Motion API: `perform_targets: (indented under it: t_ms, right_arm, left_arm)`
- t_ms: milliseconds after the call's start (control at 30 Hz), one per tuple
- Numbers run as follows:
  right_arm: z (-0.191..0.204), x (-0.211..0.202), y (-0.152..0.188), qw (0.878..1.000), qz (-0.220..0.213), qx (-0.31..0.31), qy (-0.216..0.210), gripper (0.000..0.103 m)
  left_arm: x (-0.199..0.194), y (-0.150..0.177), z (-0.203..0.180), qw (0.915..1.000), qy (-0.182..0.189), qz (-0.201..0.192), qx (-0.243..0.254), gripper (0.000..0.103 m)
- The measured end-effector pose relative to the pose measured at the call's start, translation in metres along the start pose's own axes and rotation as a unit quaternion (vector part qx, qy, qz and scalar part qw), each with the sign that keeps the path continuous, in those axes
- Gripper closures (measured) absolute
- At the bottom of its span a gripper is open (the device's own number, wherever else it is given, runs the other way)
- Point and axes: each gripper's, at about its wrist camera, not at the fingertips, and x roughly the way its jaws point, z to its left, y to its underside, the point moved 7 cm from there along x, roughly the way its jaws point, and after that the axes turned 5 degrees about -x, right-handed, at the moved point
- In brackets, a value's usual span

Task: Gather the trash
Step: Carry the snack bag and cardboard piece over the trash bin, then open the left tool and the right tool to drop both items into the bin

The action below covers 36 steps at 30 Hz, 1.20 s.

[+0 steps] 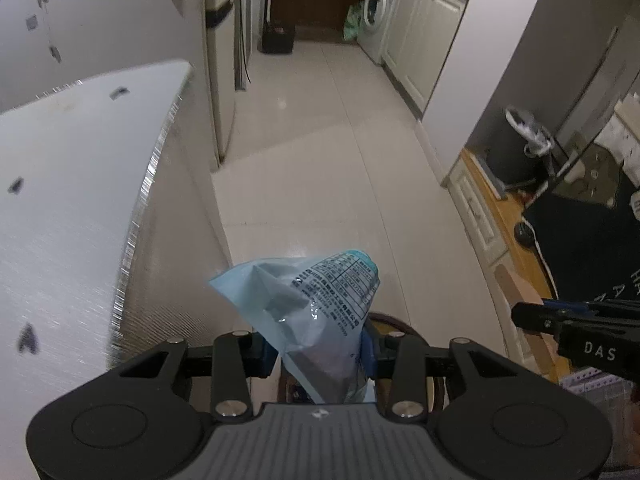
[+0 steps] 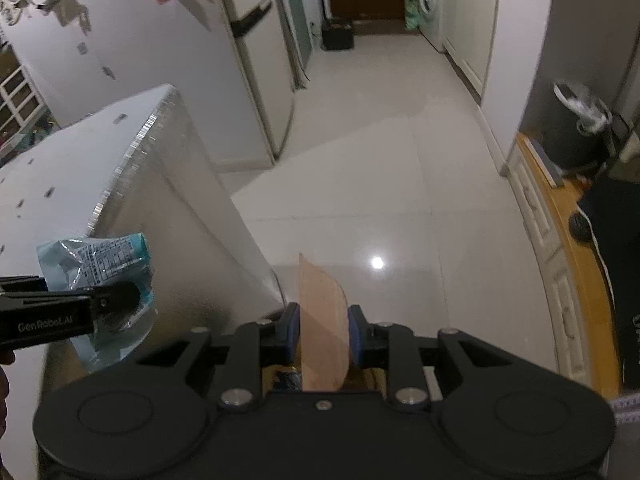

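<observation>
My left gripper (image 1: 318, 354) is shut on a crumpled light-blue plastic wrapper (image 1: 316, 304) with black printed text, which sticks up between the blue pads. The same wrapper (image 2: 96, 276) shows at the left of the right wrist view, held by the left gripper (image 2: 120, 300). My right gripper (image 2: 322, 334) is shut on a thin tan piece of cardboard (image 2: 322, 316) that stands on edge between its pads. In the left wrist view the cardboard (image 1: 524, 296) and the right gripper (image 1: 532, 316) appear at the right edge. Both grippers hang above the floor, pointing steeply down.
A white table (image 1: 72, 184) with a shiny metal edge lies to the left. Pale floor tiles (image 1: 320, 160) stretch ahead to a fridge (image 1: 220, 60), a dark bin (image 1: 278, 38) and a washing machine (image 1: 378, 12). A wooden counter (image 1: 516, 240) with white drawers is on the right.
</observation>
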Motion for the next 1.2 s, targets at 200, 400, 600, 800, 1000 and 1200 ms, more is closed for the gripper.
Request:
perform_targets:
  t_ms: [200,400,600,800,1000,1200]
  right_arm:
    - [-0.024,0.030,0.032,0.999,0.033,0.024,0.000,0.077]
    - [-0.028,0.067,0.071,0.997,0.072,0.031,-0.014,0.077]
    - [-0.029,0.112,0.100,0.994,0.104,0.035,-0.029,0.077]
    - [-0.034,0.152,0.107,0.992,0.110,0.042,-0.040,0.077]
    - [-0.035,0.187,0.105,0.991,0.113,0.047,-0.052,0.077]
    - [-0.033,0.213,0.103,0.990,0.117,0.047,-0.061,0.077]
  left_arm:
    - [0.040,0.029,-0.003,0.9992,-0.005,0.040,-0.004,0.062]
    - [0.082,0.056,0.001,0.9970,-0.012,0.076,-0.008,0.062]
    - [0.130,0.082,0.002,0.9942,-0.013,0.106,-0.019,0.062]
    - [0.181,0.113,-0.002,0.9907,-0.001,0.133,-0.028,0.062]
    - [0.228,0.140,-0.007,0.9865,0.007,0.161,-0.025,0.062]
    - [0.260,0.157,-0.011,0.9815,0.012,0.190,-0.019,0.062]
